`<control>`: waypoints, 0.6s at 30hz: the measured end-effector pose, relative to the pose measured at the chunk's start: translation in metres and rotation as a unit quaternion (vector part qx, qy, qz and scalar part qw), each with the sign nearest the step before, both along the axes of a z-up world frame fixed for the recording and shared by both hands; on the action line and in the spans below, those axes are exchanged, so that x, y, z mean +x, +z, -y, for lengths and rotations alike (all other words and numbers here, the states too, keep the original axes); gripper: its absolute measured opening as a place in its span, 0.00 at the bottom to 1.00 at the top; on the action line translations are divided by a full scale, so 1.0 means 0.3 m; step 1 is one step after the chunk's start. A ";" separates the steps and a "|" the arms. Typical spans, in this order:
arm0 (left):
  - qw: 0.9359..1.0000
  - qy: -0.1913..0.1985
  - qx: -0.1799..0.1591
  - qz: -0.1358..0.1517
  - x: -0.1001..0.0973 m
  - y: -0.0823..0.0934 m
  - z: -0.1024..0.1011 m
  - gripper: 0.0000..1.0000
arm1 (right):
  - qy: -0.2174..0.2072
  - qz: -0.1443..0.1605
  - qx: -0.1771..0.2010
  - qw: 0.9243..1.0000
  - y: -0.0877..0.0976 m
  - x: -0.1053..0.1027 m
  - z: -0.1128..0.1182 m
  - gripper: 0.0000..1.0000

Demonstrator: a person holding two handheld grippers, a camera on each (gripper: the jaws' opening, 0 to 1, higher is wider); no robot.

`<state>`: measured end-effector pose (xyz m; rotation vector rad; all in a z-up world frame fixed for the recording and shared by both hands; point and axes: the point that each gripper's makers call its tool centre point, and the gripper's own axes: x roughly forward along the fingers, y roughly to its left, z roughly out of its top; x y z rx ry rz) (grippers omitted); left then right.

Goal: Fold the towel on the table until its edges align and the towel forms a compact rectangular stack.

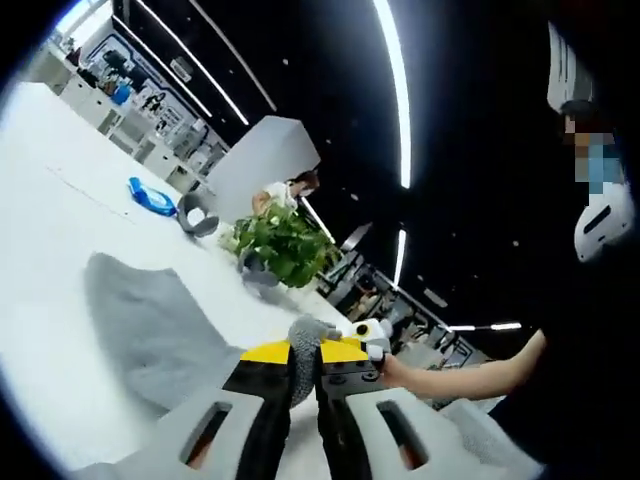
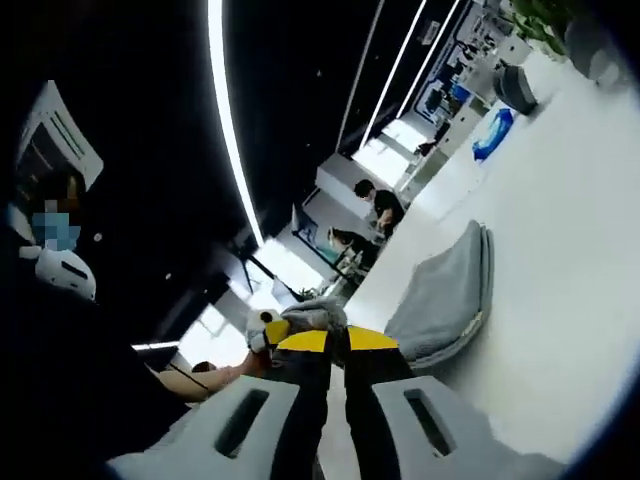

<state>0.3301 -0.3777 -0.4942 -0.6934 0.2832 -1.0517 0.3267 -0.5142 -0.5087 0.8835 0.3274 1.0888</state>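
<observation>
A grey towel (image 1: 150, 320) lies on the white table (image 1: 50, 210), and one end of it is lifted off the surface. My left gripper (image 1: 305, 352) is shut on a bunched towel corner that pokes up between its yellow-tipped jaws. In the right gripper view the towel (image 2: 445, 290) shows as a doubled layer with a rounded fold. My right gripper (image 2: 337, 340) is shut on another bunch of towel (image 2: 318, 315). The two grippers are close side by side: the right gripper (image 1: 372, 340) appears just right of the left one, and the left gripper (image 2: 265, 328) just left of the right one.
Further along the table there are a blue roll (image 1: 150, 197), a grey dish (image 1: 197, 215) and a potted green plant (image 1: 285, 245). The person's forearm (image 1: 460, 380) reaches in from the right. Another person (image 2: 380, 205) is at a far desk.
</observation>
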 end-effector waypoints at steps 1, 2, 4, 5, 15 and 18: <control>1.000 -0.002 -0.009 0.002 -0.003 0.015 0.000 0.07 | 0.002 0.007 0.002 1.000 0.019 -0.007 0.001 0.01; 1.000 -0.004 -0.019 0.006 -0.007 0.031 -0.001 0.07 | 0.004 0.013 0.001 1.000 0.030 -0.013 -0.001 0.01; 0.999 -0.012 -0.041 0.013 -0.016 0.068 -0.002 0.07 | 0.009 0.029 0.000 1.000 0.057 -0.030 -0.009 0.01; 0.998 -0.016 -0.057 0.019 -0.022 0.094 -0.004 0.07 | 0.013 0.043 0.004 0.999 0.083 -0.043 -0.013 0.01; 0.989 -0.069 -0.126 0.037 -0.076 0.193 0.004 0.07 | 0.036 0.078 0.042 0.995 0.179 -0.118 -0.025 0.01; 0.987 -0.080 -0.136 0.038 -0.087 0.205 0.008 0.07 | 0.039 0.081 0.045 0.995 0.189 -0.122 -0.022 0.01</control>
